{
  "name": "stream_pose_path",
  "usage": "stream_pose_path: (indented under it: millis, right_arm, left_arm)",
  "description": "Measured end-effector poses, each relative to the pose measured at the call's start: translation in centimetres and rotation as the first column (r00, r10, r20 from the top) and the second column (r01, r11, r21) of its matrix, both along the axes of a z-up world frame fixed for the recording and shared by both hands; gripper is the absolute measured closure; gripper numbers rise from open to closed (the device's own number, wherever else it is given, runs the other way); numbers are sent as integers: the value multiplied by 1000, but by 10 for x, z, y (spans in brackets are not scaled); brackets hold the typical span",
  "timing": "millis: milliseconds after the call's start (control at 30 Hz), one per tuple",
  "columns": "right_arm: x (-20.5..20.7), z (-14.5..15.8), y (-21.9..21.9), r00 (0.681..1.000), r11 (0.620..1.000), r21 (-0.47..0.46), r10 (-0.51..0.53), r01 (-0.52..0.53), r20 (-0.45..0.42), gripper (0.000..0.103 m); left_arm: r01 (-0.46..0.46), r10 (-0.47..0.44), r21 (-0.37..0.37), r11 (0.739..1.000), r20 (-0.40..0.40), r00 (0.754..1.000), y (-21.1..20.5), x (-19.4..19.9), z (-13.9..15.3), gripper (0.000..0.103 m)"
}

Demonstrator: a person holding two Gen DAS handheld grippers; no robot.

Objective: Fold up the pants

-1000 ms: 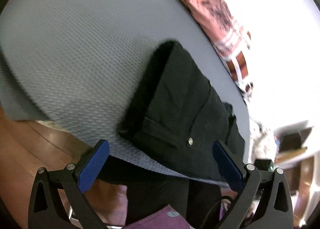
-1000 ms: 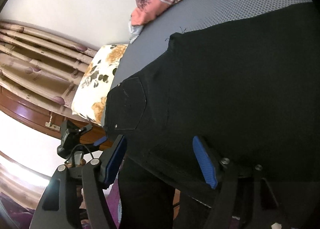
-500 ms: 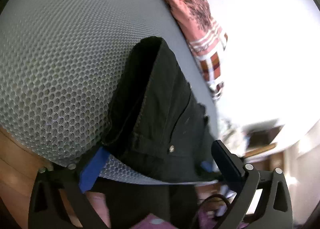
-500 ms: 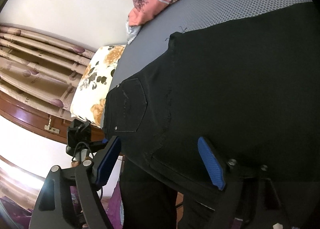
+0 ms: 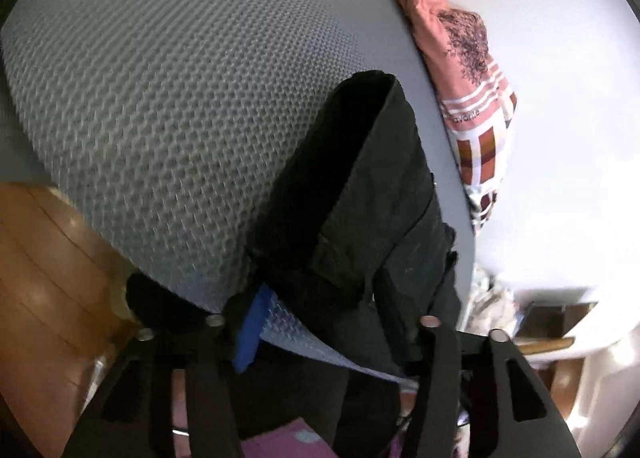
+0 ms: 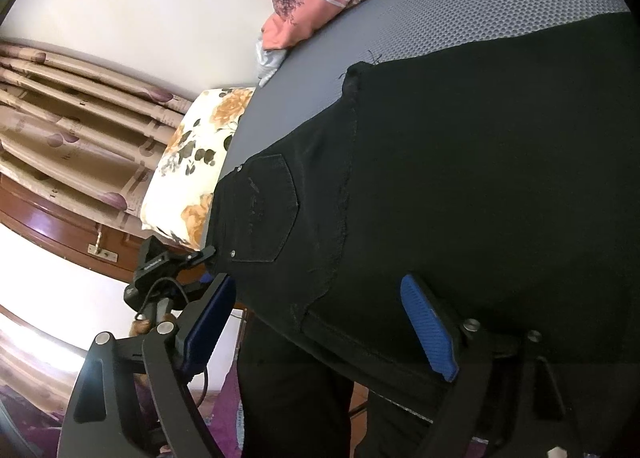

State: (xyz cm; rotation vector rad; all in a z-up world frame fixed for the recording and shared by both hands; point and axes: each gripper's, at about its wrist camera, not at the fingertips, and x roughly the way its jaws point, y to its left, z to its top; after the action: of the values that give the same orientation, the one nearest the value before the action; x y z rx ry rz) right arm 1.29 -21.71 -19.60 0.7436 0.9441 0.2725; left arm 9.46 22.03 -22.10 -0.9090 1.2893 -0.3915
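Now the left tool (image 5: 320, 322), jaws just closing, clamps the black pants (image 5: 372, 193) at the bed (image 5: 168, 89) edge; the right tool (image 6: 320, 326), jaws apart, should grip the waistband level before lifting.

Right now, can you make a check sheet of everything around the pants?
Surface: grey mesh mattress.
Job's things: black pants, lying on the mattress, waistband end at its near edge.
Clutter: pink patterned pillow; floral pillow.
Grippers: left hand-held gripper has just been closing, waistband corner between its jaws; right hand-held gripper open, has been opening, at the pants' edge.
Cables: black cable by the left gripper.
Surroundings: white wall, curtain, wooden floor.
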Motion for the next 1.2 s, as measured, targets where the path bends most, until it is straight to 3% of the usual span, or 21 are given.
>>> stream_pose_path:
  millis: [100, 133, 167, 233, 300, 400, 433, 533, 600, 700, 833, 967, 1067, 1100, 1200]
  right_arm:
    - [0, -1, 0, 1000, 1000, 0, 0, 0, 3, 21]
    - [0, 0, 0, 1000, 1000, -1, 0, 0, 3, 20]
    - [0, 0, 0, 1000, 1000, -1, 0, 0, 4, 20]
    - [0, -1, 1, 1000, 1000, -1, -1, 1, 5, 20]
    - [0, 0, 1, 1000, 1000, 2, -2, 2, 8, 20]
    - [0, -1, 1, 1000, 1000, 2, -4, 4, 7, 20]
    - [1, -1, 2, 1000, 1000, 2, -5, 5, 8, 20]
    - [1, 0, 2, 1000, 1000, -1, -2, 2, 10, 20]
    - [1, 0, 3, 1000, 1000, -4, -3, 3, 13, 19]
    - [1, -1, 2, 1000, 1000, 8, -6, 6, 18, 19]
    - [-4, 0, -17, 998, 992, 114, -50, 44, 45, 19]
    - [-22, 7, -55, 985, 975, 175, -151, 136, 78, 19]
    - [-44, 10, -89, 968, 948, 245, -230, 201, 96, 19]
    - [-51, 12, -99, 962, 941, 256, -252, 219, 102, 19]
    - [-71, 20, -126, 948, 923, 294, -295, 249, 122, 18]
  left_arm:
    - [-9, 10, -28, 1000, 28, 1000, -1, 2, -2, 40]
    - [-9, 11, -51, 999, 34, 999, -2, 6, -2, 32]
    - [-8, 11, -81, 997, 36, 999, -3, 8, -5, 16]
    - [-30, 36, -171, 985, 31, 999, -4, 13, -9, 0]
    - [-66, 73, -161, 985, 37, 997, -8, 16, -7, 0]
    - [-44, 53, -108, 993, 86, 995, -16, 16, -1, 1]
    - [-37, 46, -86, 996, 104, 994, -20, 15, 1, 5]
    - [31, -36, 47, 998, 113, 993, -30, 16, 0, 74]
    - [25, -29, 39, 999, 113, 993, -31, 16, -2, 74]
    - [66, -93, 136, 988, 199, 976, -45, 8, 23, 74]
    - [159, -225, 197, 967, 380, 897, -93, -7, 91, 74]
    - [300, -361, 201, 933, 494, 791, -171, -21, 143, 74]
    - [443, -463, 178, 879, 544, 700, -251, -26, 166, 74]
    - [510, -508, 169, 844, 559, 655, -289, -30, 171, 74]
    - [625, -594, 171, 761, 571, 567, -367, -39, 164, 74]
